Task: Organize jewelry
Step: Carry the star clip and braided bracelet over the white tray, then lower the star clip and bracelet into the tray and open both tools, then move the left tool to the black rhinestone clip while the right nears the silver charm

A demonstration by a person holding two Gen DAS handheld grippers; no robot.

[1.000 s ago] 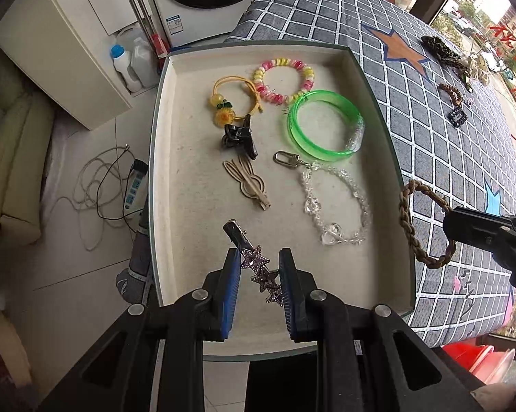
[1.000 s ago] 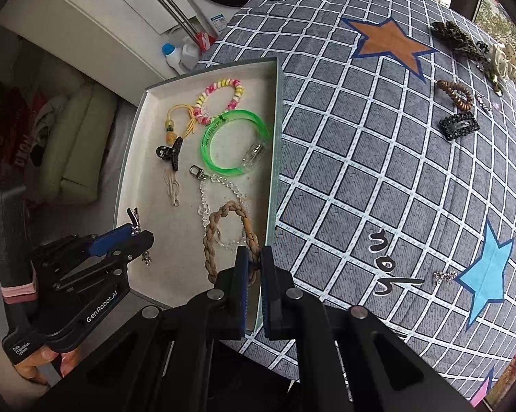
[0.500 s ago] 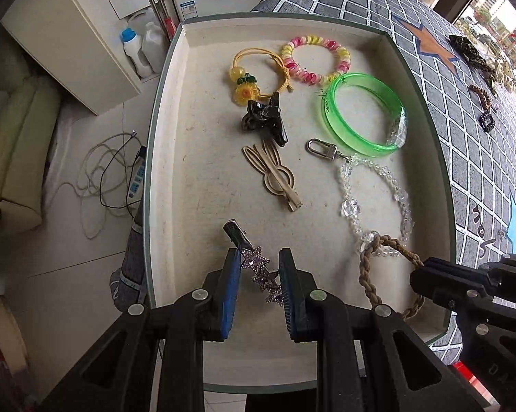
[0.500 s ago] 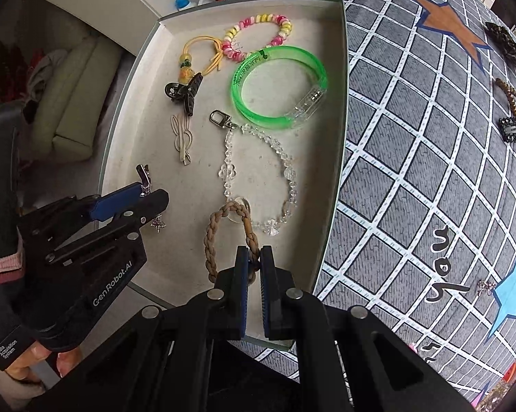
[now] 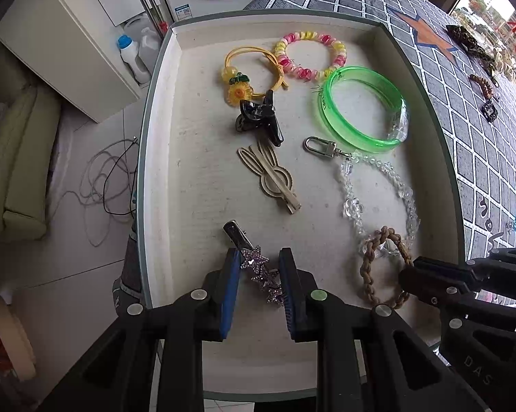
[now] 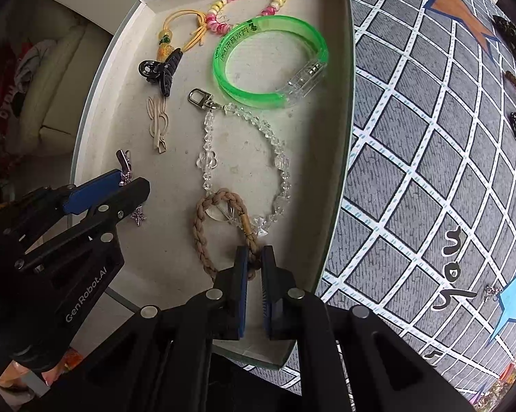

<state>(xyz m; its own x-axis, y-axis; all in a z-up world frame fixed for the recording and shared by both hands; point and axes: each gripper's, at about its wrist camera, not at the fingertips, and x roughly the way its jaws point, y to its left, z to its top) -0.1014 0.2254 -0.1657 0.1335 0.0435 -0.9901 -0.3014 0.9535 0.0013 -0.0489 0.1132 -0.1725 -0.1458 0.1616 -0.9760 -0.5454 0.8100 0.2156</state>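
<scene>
Left gripper (image 5: 258, 285) jaws clamping star clip (image 5: 261, 269), right gripper (image 6: 254, 267) jaws pinching braided bracelet (image 6: 216, 230) over tray (image 6: 347, 103)

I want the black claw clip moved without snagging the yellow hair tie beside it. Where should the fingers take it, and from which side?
Grip the black claw clip across its narrow body, roughly midway along, coming straight down from above. It lies on its side on the tray, so its flanks are exposed. Its upper end touches or overlaps the yellow hair tie, so stay toward the lower, free end.
</scene>
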